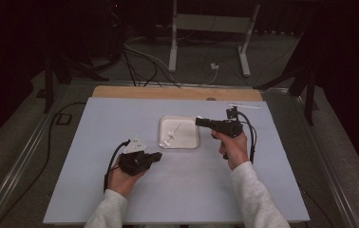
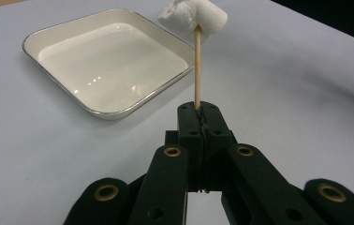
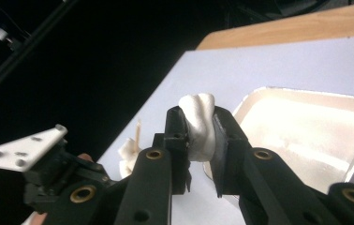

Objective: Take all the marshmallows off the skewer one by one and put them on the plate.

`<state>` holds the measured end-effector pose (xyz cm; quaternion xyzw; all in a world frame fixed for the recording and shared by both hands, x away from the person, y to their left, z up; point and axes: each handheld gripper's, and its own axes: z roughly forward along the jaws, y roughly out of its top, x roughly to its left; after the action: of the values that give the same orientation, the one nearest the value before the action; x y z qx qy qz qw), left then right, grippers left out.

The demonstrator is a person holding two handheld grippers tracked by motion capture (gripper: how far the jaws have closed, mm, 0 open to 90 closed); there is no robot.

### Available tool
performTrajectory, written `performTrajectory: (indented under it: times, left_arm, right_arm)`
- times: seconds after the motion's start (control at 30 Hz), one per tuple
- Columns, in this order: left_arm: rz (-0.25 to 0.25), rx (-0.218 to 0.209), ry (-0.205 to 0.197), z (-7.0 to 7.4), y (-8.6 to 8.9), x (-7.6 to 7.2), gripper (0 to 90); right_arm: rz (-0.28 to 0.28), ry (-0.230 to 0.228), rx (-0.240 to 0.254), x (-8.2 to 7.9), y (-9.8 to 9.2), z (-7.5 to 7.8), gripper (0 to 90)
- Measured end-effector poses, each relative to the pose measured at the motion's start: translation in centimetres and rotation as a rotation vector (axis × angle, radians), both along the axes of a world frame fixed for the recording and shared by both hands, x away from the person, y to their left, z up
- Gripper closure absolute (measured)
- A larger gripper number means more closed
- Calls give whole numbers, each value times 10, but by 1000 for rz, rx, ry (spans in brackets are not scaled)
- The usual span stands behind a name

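— What's in the tray (image 1: 191, 142)?
— In the high view, small white bits and a thin stick, hard to make out.
— The grippers?
— Left gripper (image 2: 198, 112) clamps a skewer (image 2: 197, 70), a marshmallow (image 2: 193, 16) on its tip; right gripper (image 3: 198, 126) squeezes a second marshmallow (image 3: 199, 126) beside the tray.

Tray (image 1: 189, 142) mid-table (image 1: 92, 190), skewered marshmallow (image 2: 193, 17) beside it
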<state>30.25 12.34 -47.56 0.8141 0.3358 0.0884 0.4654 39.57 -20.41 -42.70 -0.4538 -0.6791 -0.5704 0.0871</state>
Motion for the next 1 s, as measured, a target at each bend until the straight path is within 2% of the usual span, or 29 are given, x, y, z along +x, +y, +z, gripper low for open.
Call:
performTrajectory:
  times: [0.2,0.6,0.7,0.8,0.87,1.0]
  left_arm:
    - [17,-24,3,1,4,1,900]
    - [28,-47,10,3,6,1,900]
    - [31,-49,11,3,7,1,900]
    - [33,-50,13,3,8,2,900]
    - [35,-51,15,3,8,2,900]
    - [36,-49,16,2,8,2,900]
  right_arm:
    - [8,9,-76,3,12,-12,773]
    - [-7,-23,-274,12,38,-32,762]
    - [-18,-22,-330,15,44,-39,762]
    - [-25,-4,-360,19,48,-48,756]
    - [-35,14,-372,21,50,-54,721]
    - [-43,45,-425,24,53,-61,501]
